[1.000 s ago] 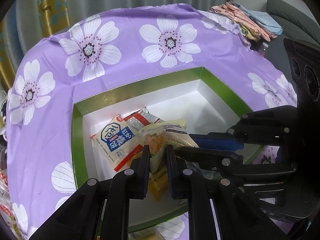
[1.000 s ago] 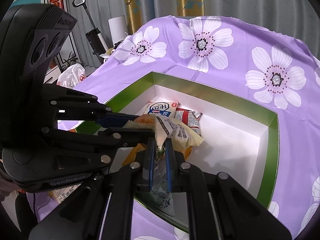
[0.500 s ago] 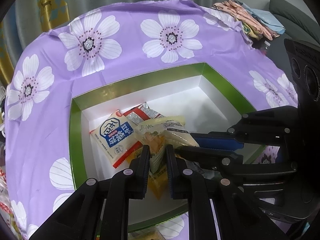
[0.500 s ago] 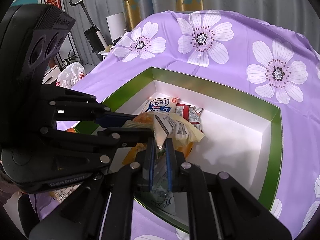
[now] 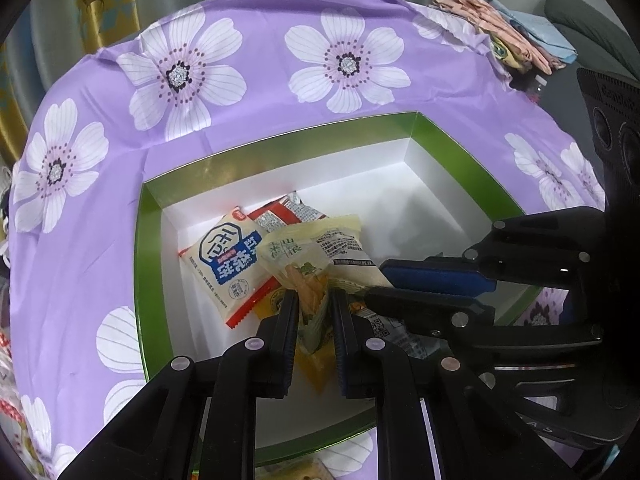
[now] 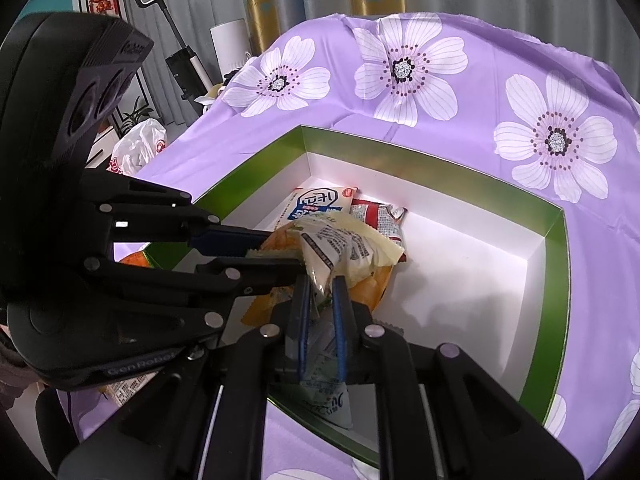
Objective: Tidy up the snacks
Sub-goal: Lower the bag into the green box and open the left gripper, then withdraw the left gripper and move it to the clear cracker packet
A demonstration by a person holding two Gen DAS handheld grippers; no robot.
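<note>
A table under a purple flowered cloth (image 5: pixel 248 128) carries an open green box (image 5: pixel 140 264); folded clothes (image 5: pixel 516 32) lie at its far corner.

Both wrist cameras look steeply down, close over the same green-rimmed box (image 5: pixel 140 264), from opposite sides.

My left gripper (image 5: pixel 314 300) and right gripper (image 6: pixel 320 292) are black linkages with silver rivets, blue finger pads, and a GenRobot logo embossed on the housing behind
</note>
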